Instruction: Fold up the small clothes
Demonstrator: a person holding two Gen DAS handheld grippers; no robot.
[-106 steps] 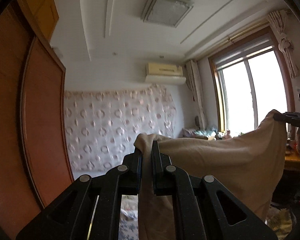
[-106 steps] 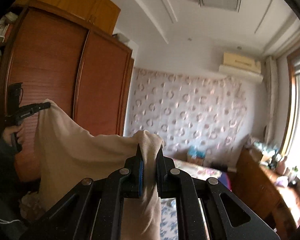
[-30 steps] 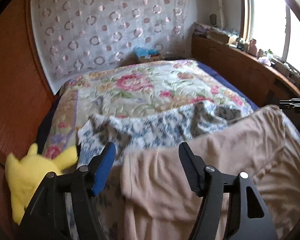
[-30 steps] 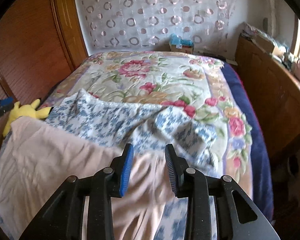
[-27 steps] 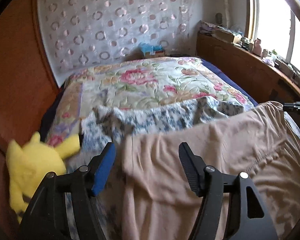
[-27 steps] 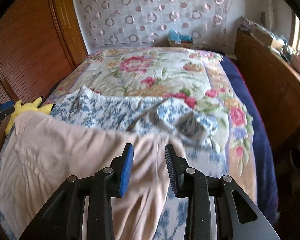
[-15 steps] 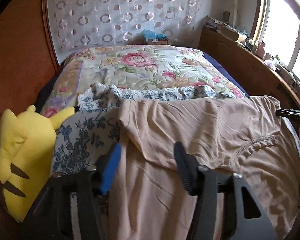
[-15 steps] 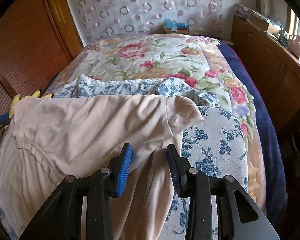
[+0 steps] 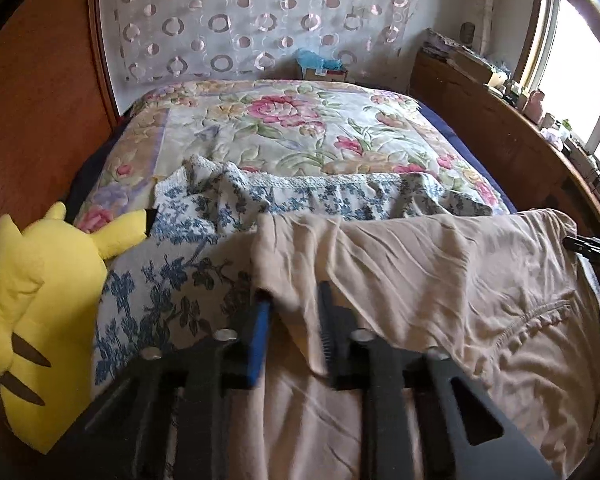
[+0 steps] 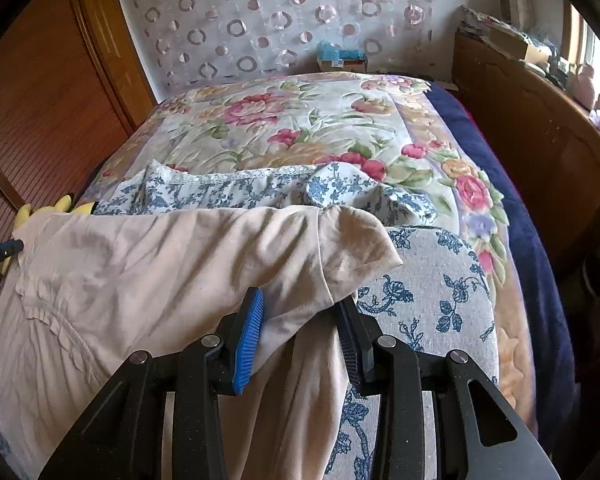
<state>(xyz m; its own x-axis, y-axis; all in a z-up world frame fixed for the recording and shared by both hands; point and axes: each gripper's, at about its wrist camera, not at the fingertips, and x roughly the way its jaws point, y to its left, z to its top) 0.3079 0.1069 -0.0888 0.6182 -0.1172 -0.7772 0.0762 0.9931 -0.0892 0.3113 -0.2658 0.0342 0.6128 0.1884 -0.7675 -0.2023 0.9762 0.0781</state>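
Observation:
A beige garment (image 9: 440, 280) lies spread across the near end of the bed, its top part folded over toward me. In the left wrist view my left gripper (image 9: 294, 320) is at the garment's left corner. Its jaws are closing with a fold of the cloth between them, the pads still a little apart. In the right wrist view the same garment (image 10: 160, 272) fills the lower left. My right gripper (image 10: 300, 320) is open at its right corner, over the sleeve, with cloth lying loose between the pads. Each gripper's tip shows at the edge of the other view.
Under the garment lies a blue-and-white floral cloth (image 9: 172, 280) on a flowered quilt (image 9: 284, 128). A yellow plush toy (image 9: 40, 300) sits at the bed's left edge beside a wooden wardrobe (image 10: 40, 100). A wooden ledge (image 9: 500, 128) with small items runs along the right.
Both grippers let go of the raised garment, which now lies on the bed, and sank toward it. The left jaws have narrowed around the cloth's corner; the right jaws kept their width.

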